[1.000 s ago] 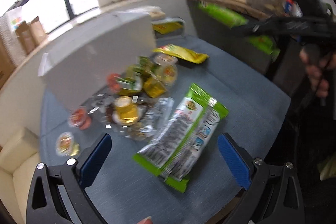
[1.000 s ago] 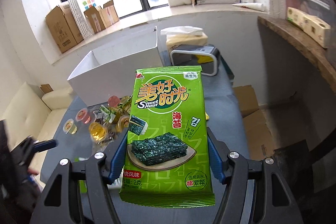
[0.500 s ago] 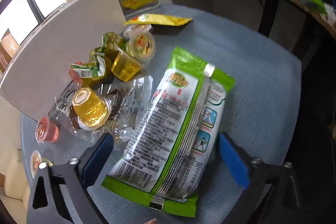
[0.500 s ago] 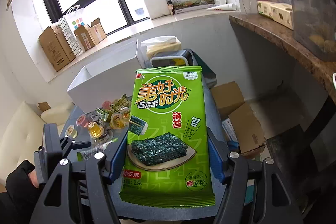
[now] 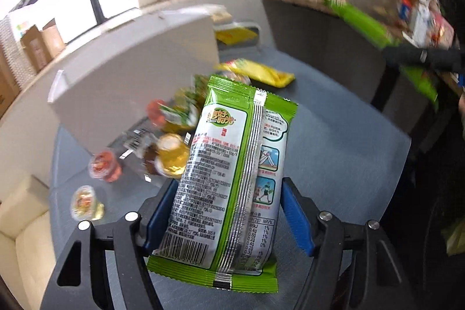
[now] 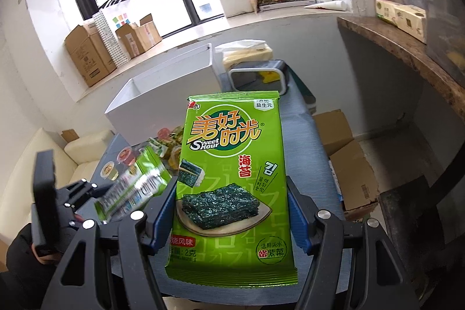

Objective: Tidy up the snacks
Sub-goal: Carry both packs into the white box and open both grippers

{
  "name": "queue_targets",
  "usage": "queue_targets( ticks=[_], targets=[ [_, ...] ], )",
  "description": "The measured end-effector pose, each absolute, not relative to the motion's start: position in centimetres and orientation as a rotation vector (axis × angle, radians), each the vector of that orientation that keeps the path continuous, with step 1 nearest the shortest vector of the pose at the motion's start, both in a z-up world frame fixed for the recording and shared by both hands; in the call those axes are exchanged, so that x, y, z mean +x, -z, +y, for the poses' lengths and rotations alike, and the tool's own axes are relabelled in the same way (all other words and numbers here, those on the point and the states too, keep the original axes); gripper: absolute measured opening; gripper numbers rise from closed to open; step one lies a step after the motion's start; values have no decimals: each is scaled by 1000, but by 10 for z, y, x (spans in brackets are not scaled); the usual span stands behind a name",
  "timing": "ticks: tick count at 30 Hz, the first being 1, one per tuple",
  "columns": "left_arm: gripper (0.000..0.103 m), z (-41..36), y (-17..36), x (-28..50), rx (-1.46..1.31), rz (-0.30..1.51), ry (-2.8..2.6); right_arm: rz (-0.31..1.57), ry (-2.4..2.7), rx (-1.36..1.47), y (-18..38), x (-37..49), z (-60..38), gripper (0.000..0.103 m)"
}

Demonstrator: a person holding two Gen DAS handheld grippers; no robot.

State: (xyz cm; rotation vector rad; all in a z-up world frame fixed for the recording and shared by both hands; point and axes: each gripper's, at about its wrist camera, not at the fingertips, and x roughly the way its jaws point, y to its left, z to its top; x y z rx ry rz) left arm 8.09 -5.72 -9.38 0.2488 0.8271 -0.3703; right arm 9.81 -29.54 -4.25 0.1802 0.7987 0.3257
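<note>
The blue-grey table [image 5: 334, 141] fills the middle of both views, and a big white box [image 6: 162, 95] stands on it at the far side, open at the top. It looks like the place where the snacks should go.

The right gripper [image 6: 229, 211] squeezes a green seaweed pack [image 6: 232, 182] between its blue pads, picture side up, held in the air in front of the white box.

The left gripper [image 5: 223, 217] has just been closing, and now a second seaweed pack [image 5: 229, 182] sits between its pads, back side up with the barcode near the camera. This pack looks lifted off the table. The pads touch its two long edges.

A yellow bag [image 5: 255, 71] lies on the table near the white box. Smaller still are the jelly cups [image 5: 171, 153] and little wrapped sweets, all in a heap on the table in front of the box.

What could go wrong: the packs are thin, puffy and slippery, and each one is held only by its edges. A fast swing could make one slide out and drop. If a pack hits the rim of the box, it could twist in the grip or land outside. A low pass could also knock the jelly cups over
</note>
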Motion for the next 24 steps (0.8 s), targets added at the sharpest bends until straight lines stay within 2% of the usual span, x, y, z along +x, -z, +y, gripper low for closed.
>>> queue_targets(
  ticks=[7,12,20,24],
  targets=[
    [75,-32,58,77,162,755,240,794,-379,145,38,121,-264,71],
    [76,4,35,103,70,714,126,772,-431,106,27,159,-228,71],
    [77,53,3,192,-29,676,10,811,-444,68,16,275,-176,71],
    [77,69,4,248,-53,693,-35,818,-421,20,14,335,-151,71]
  ],
)
